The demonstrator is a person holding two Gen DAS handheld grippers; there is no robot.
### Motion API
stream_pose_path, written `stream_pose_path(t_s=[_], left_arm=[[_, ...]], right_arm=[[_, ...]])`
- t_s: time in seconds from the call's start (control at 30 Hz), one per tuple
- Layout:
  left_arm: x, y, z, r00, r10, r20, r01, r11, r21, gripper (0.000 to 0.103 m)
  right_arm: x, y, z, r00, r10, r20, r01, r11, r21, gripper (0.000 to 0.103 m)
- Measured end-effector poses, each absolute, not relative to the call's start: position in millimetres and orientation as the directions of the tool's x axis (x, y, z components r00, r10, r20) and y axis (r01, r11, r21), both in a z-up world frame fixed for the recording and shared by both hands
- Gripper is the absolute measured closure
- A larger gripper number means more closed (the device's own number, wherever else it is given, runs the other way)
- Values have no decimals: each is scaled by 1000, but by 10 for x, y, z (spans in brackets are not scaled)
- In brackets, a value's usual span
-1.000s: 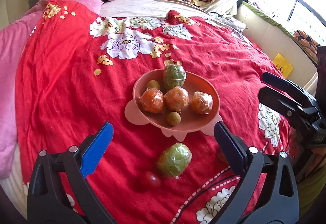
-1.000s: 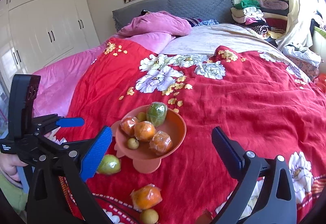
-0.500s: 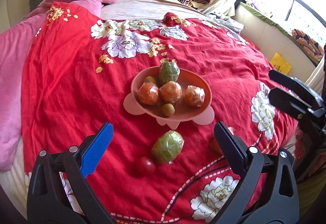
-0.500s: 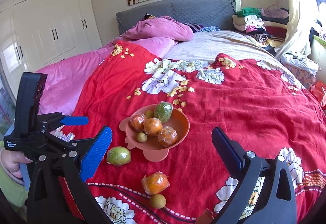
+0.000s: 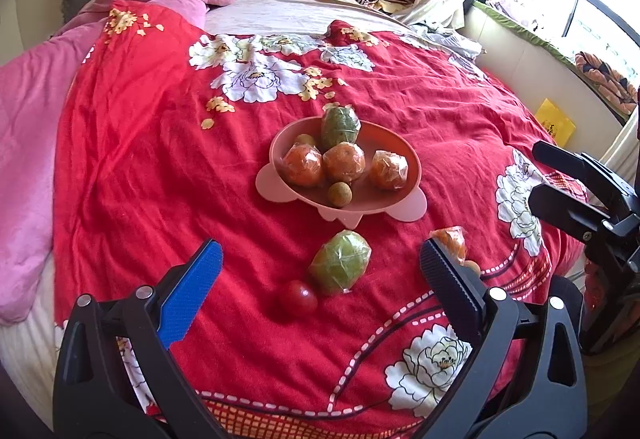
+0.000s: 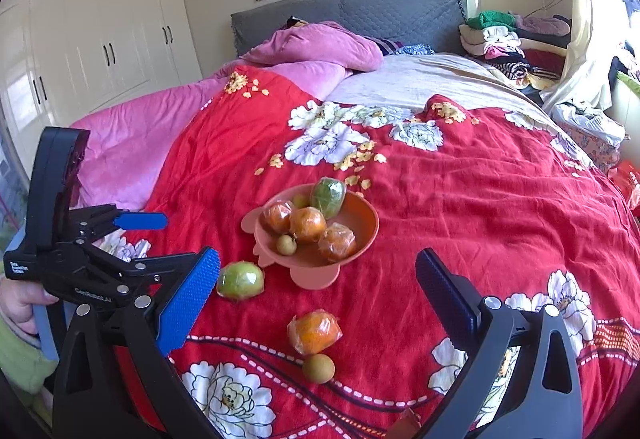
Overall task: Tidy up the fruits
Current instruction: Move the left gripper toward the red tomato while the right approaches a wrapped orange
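Left wrist view: the left tool (image 5: 318,271) hovered empty over the red floral bedspread (image 5: 140,143), fingers spread wide.
Bowl: a pink bowl (image 5: 414,169) sat mid-bed, holding wrapped oranges, one wrapped green fruit and small brown fruits.
Loose fruit: a wrapped green fruit (image 5: 340,262) lay before the bowl, a cherry tomato (image 5: 298,298) just beside it.
Right wrist view: the right tool (image 6: 318,281) was also spread and empty.
Nearer fruit: a wrapped orange (image 6: 315,331) lay beside a small brown fruit (image 6: 318,368).

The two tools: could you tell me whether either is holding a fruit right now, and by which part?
Nothing is held. The left tool and the right tool are both open, empty, above the red bedspread.
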State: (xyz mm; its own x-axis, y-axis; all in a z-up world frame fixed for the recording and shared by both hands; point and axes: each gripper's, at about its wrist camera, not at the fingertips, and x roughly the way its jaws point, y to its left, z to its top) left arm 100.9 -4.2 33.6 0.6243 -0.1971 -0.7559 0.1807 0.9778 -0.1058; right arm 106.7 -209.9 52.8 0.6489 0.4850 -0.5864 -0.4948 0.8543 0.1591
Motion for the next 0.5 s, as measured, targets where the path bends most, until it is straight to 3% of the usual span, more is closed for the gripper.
stream_pose_path(t_s=[0.5], left_arm=[[861,-8,318,626,-179,-759,184,980,-80,10]], right_arm=[[949,-2097,431,626,475,-619,-499,854,151,5]])
